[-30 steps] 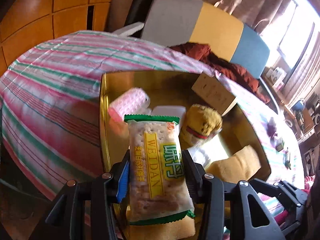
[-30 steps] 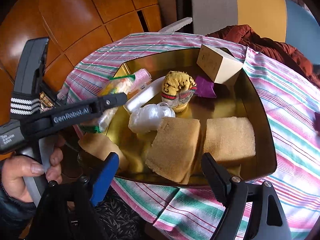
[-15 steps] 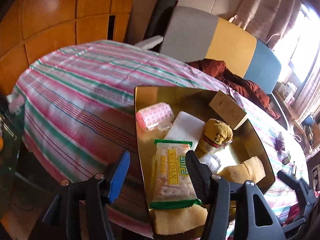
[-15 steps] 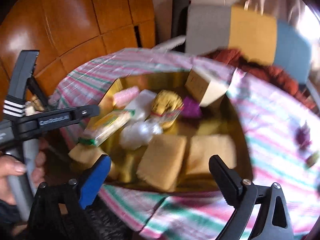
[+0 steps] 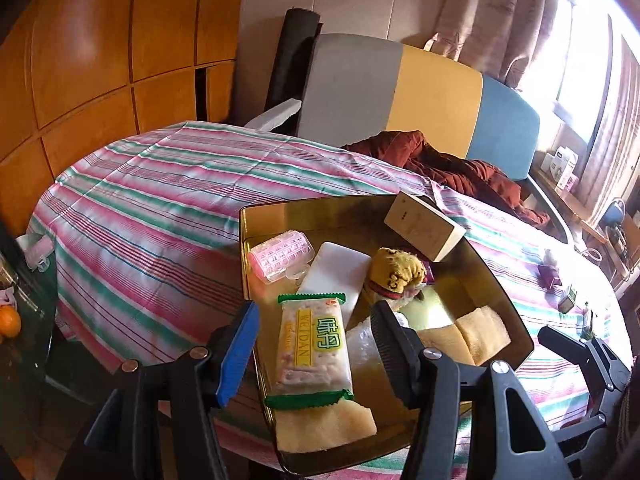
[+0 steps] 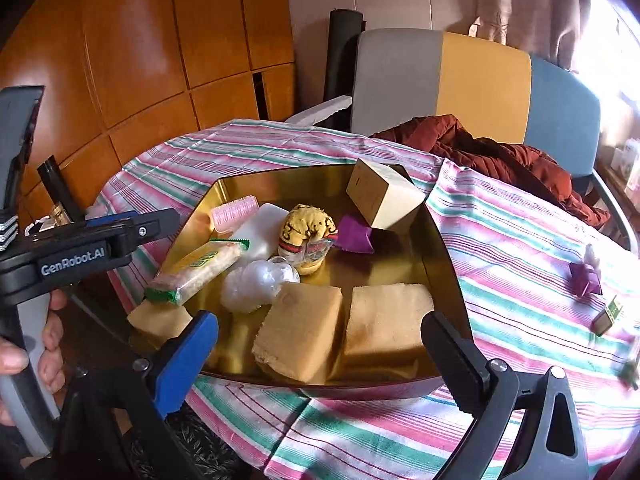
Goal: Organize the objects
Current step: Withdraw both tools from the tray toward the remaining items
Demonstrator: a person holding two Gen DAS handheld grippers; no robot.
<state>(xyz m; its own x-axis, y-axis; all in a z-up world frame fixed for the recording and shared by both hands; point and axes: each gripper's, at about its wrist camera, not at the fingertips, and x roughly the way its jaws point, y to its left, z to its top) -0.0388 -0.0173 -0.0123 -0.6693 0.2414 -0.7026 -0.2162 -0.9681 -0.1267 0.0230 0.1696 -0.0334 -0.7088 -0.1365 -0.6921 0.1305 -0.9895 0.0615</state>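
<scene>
A gold tray [image 5: 256,264] [image 6: 448,264] on the striped table holds a green-ended cracker packet [image 5: 310,350] [image 6: 196,270] lying on a yellow sponge [image 5: 324,426], a pink hair roller [image 5: 278,258], a white block [image 5: 336,274], a yellow cloth bundle [image 6: 306,232], a beige box [image 6: 382,196] and two more sponges [image 6: 344,328]. My left gripper [image 5: 314,350] is open, its jaws apart from the packet and raised above it. My right gripper [image 6: 320,354] is open and empty at the tray's near edge.
A purple wrapper [image 6: 584,276] and a small green box [image 6: 608,314] lie on the striped tablecloth [image 5: 152,216] right of the tray. A red jacket [image 6: 492,156] lies on the grey, yellow and blue chair back [image 6: 444,76]. Wooden panels [image 5: 100,60] stand on the left.
My left gripper let go of the cracker packet, opened and drew back and up; the packet now lies in the tray. My right gripper also pulled back a little.
</scene>
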